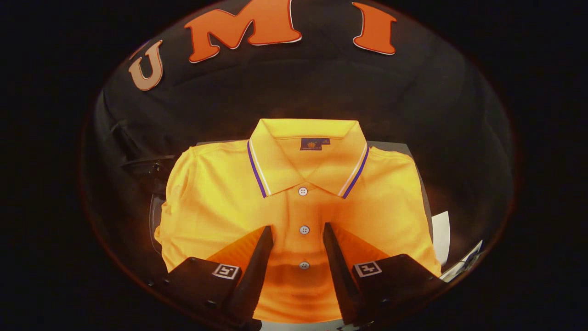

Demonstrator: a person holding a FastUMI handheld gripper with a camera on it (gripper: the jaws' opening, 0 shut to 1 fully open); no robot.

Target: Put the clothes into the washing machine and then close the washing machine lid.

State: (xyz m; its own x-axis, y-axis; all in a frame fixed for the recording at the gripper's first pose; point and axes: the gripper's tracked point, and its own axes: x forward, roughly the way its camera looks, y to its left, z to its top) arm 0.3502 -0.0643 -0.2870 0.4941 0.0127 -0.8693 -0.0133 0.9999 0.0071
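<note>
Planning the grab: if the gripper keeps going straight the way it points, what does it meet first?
Most likely the yellow polo shirt: the open gripper has its fingers either side of the button placket. Depth is unclear; they may already touch the fabric.

One folded yellow polo shirt [294, 207]; three white buttons on its placket; two fingers [262, 248], spread apart.

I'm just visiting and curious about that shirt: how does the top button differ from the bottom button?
The top button sits right under the collar, beyond the gripper fingers; the bottom button lies between the open fingers. The top one is brightly lit, while the bottom one sits in a darker, shaded patch. Both are small, pale and round, on the yellow polo shirt.
</note>
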